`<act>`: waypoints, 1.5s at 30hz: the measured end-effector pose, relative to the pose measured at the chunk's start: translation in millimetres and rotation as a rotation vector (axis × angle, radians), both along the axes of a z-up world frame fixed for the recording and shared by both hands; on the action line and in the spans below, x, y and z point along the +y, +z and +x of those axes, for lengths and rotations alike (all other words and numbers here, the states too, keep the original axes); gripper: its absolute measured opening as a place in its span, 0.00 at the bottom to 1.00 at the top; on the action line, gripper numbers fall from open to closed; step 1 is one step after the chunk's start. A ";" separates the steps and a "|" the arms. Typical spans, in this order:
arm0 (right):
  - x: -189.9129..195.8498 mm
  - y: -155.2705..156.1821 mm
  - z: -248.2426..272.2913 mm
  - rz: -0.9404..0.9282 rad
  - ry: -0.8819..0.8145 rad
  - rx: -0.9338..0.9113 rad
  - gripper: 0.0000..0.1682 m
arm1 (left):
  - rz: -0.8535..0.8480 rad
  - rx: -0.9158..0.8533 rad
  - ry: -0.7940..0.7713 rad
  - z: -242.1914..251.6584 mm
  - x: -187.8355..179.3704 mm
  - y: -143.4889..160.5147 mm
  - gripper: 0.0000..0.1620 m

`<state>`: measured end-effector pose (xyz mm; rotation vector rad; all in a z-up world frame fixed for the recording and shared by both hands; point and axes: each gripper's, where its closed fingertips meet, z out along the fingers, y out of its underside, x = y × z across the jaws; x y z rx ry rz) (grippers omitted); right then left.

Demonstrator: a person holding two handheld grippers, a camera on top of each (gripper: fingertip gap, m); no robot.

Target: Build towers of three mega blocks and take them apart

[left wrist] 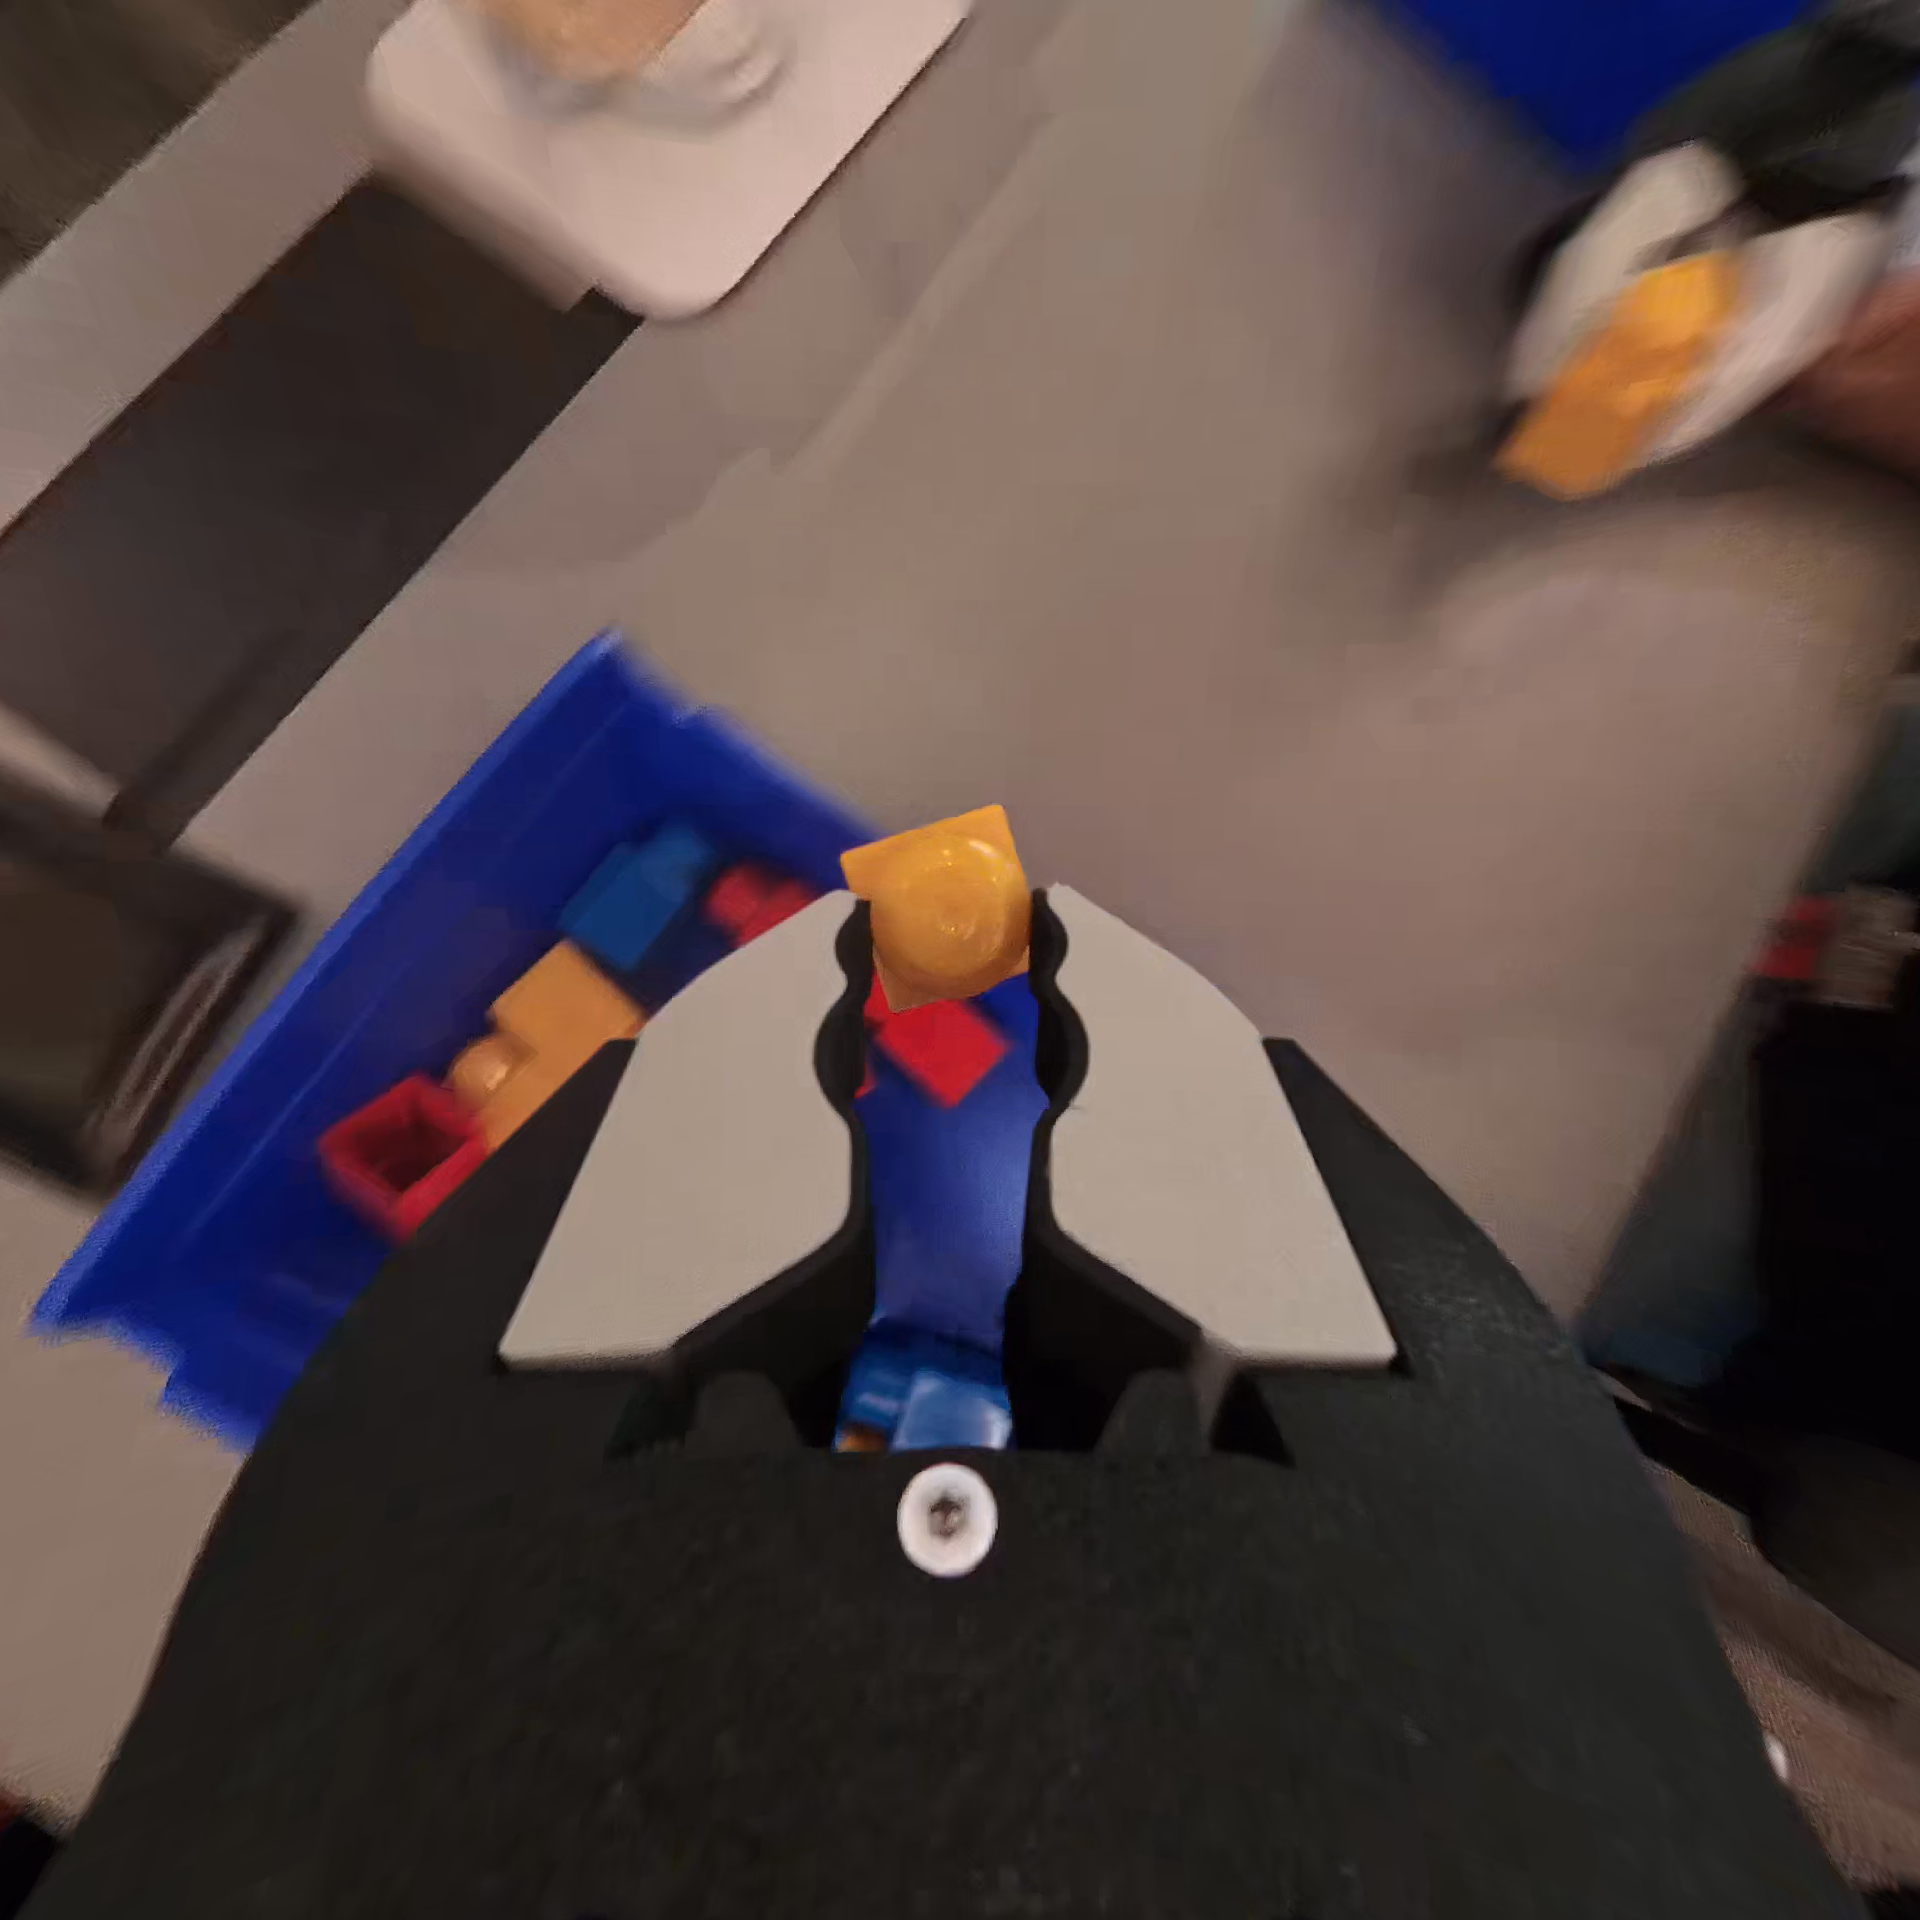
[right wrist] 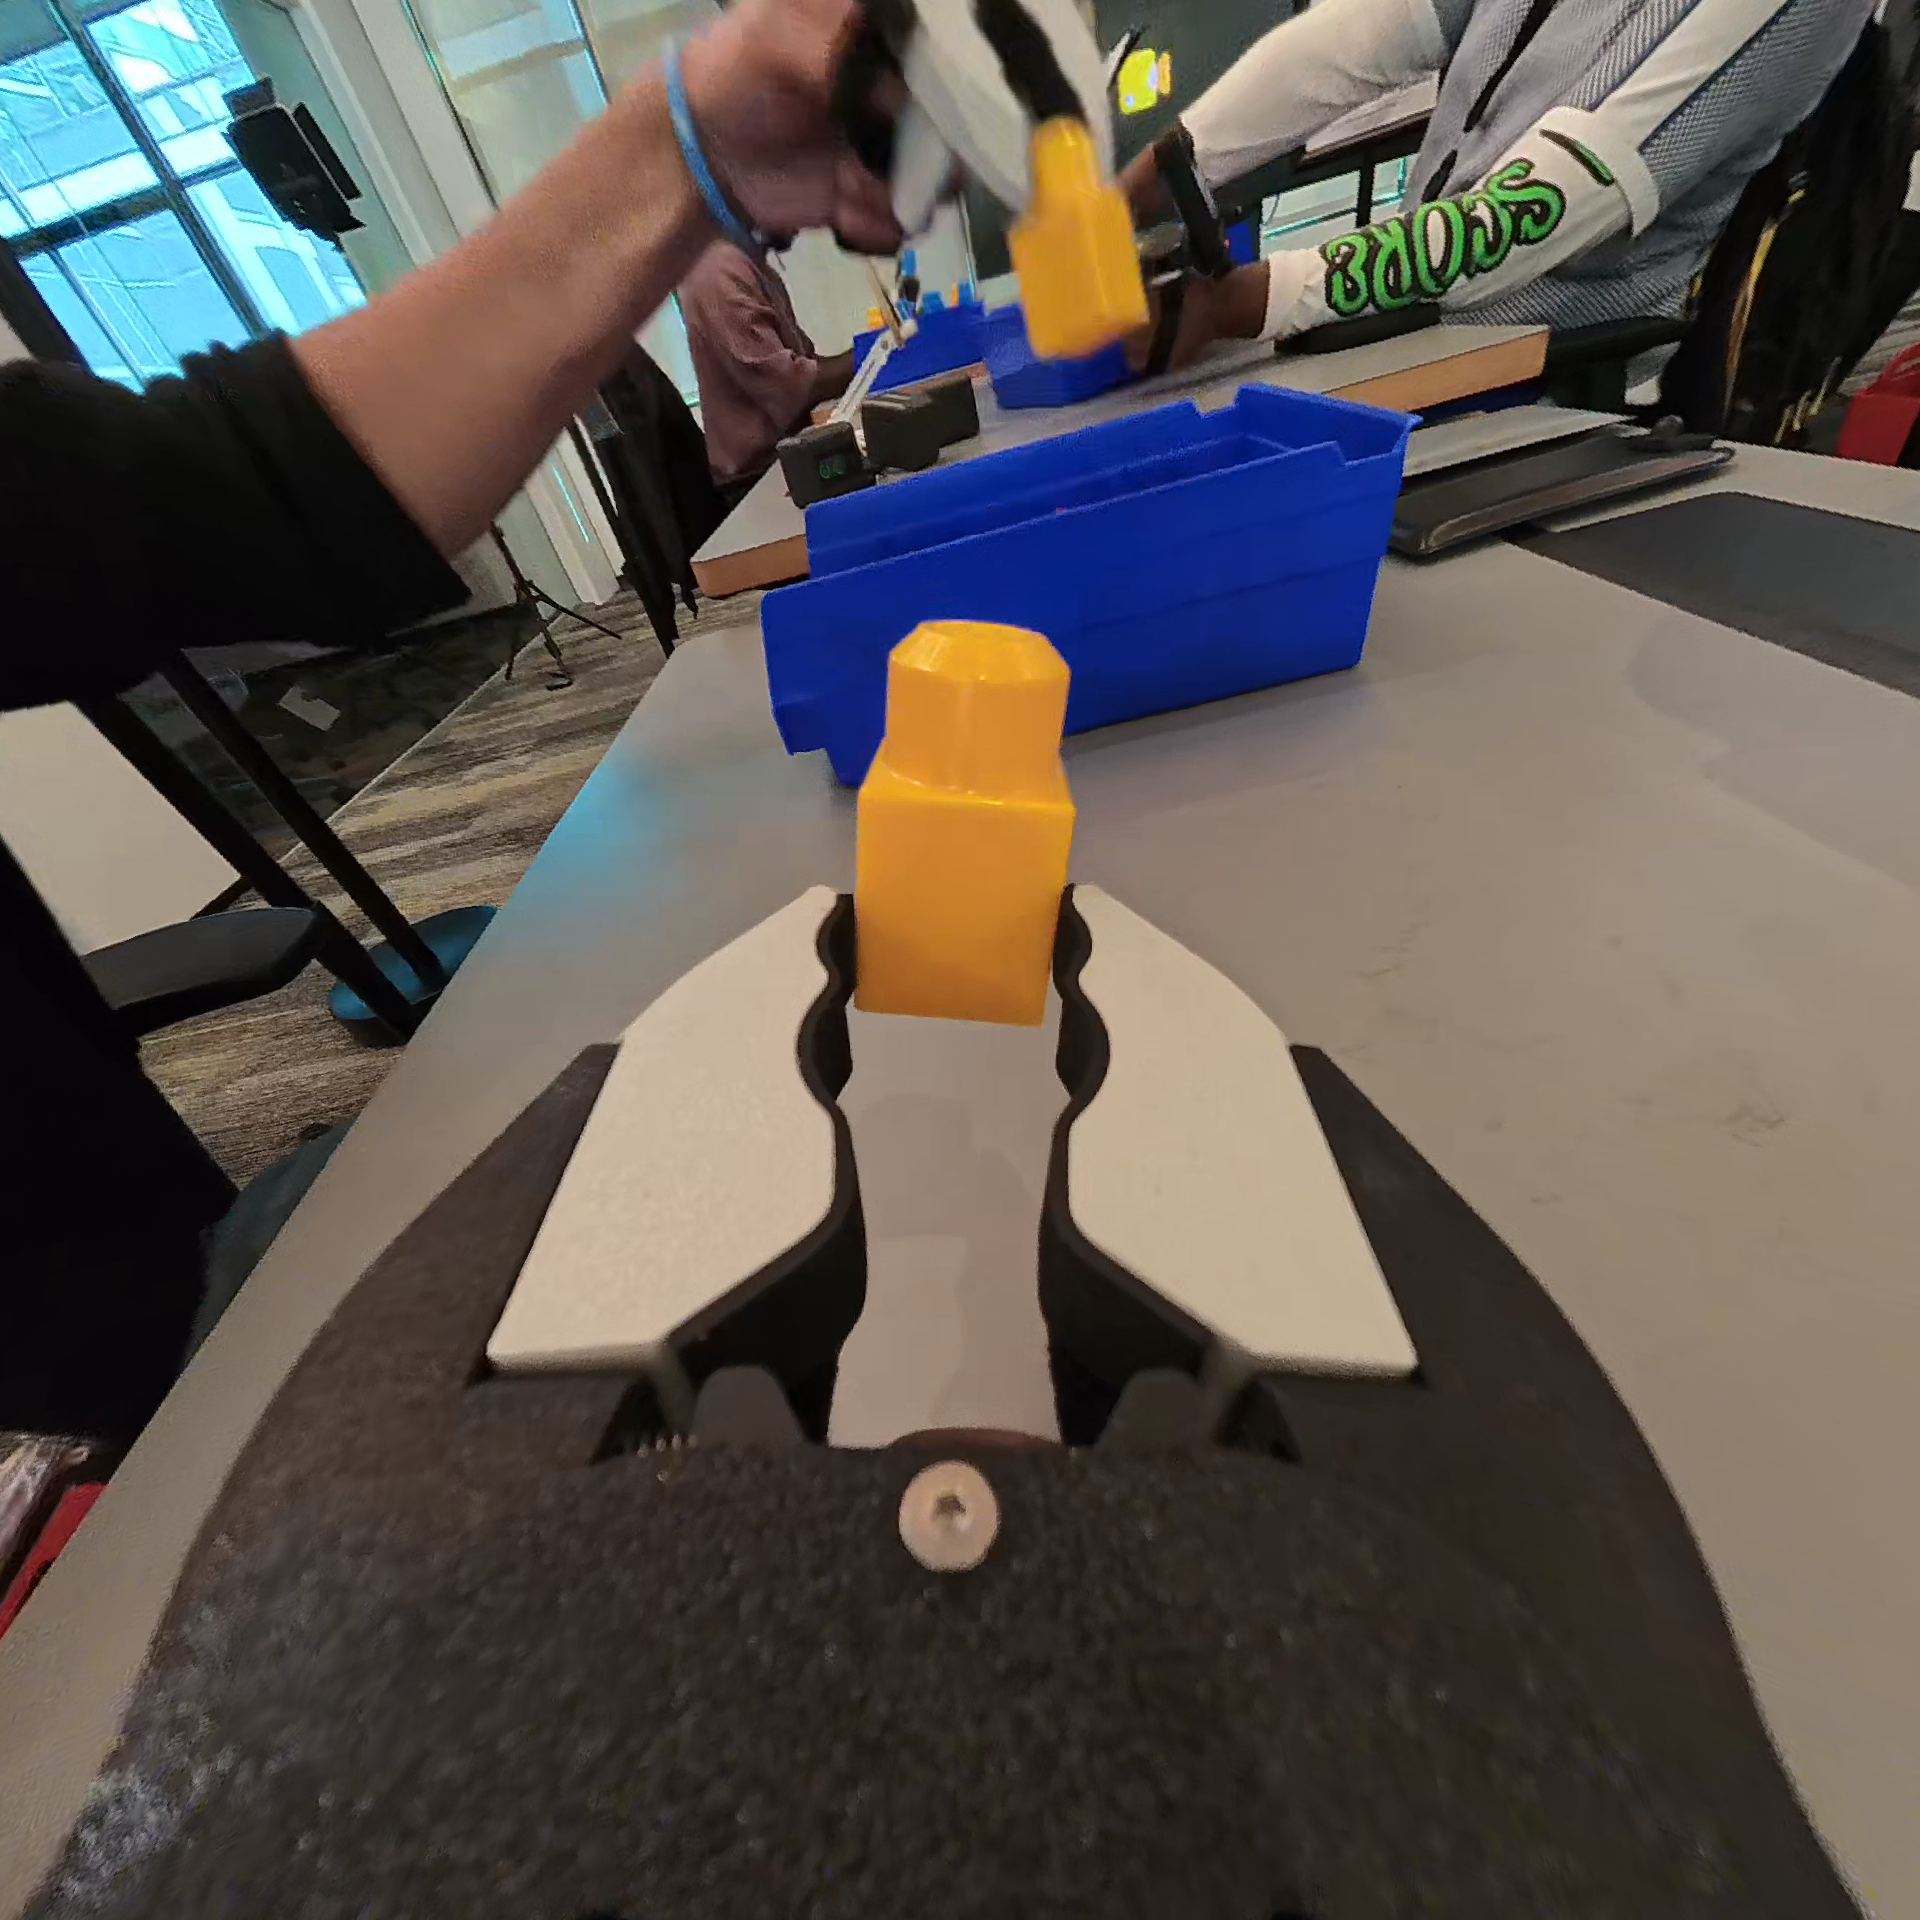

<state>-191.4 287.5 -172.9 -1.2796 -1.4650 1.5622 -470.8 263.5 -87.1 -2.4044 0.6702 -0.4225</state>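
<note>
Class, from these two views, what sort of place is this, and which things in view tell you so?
Probably a shared office or lab workroom, not a home. Long grey tables stand in rows, large windows fill one wall, and blue parts bins sit on the tables, with other people at the next table.

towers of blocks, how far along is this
Early. No stacked tower shows in either view. In hand: the left tongs grip one orange block above the blue bin, and the right tongs grip a second orange block low over the grey table. Left: joining these two, adding a third from the loose red, blue and orange blocks in the bin, then taking it apart.
</note>
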 end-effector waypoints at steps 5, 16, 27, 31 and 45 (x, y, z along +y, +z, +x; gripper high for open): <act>-13.2 3.2 -6.3 0.004 0.061 -0.015 0.21 | -0.010 -0.062 -0.396 127.6 -10.8 48.4 0.18; -29.7 16.5 -8.2 0.059 0.116 -0.001 0.21 | -0.151 0.018 -0.722 267.2 10.2 11.8 0.18; -27.8 40.2 9.2 -0.075 0.186 0.100 0.21 | -0.140 -0.021 -0.790 290.8 14.8 19.5 0.18; -26.1 50.0 14.6 -0.133 0.207 0.148 0.21 | -0.097 -0.101 -0.810 305.4 20.2 28.6 0.18; -3.3 69.9 22.1 -0.185 0.096 0.281 0.21 | 0.137 -0.433 -0.690 328.6 48.1 49.5 0.18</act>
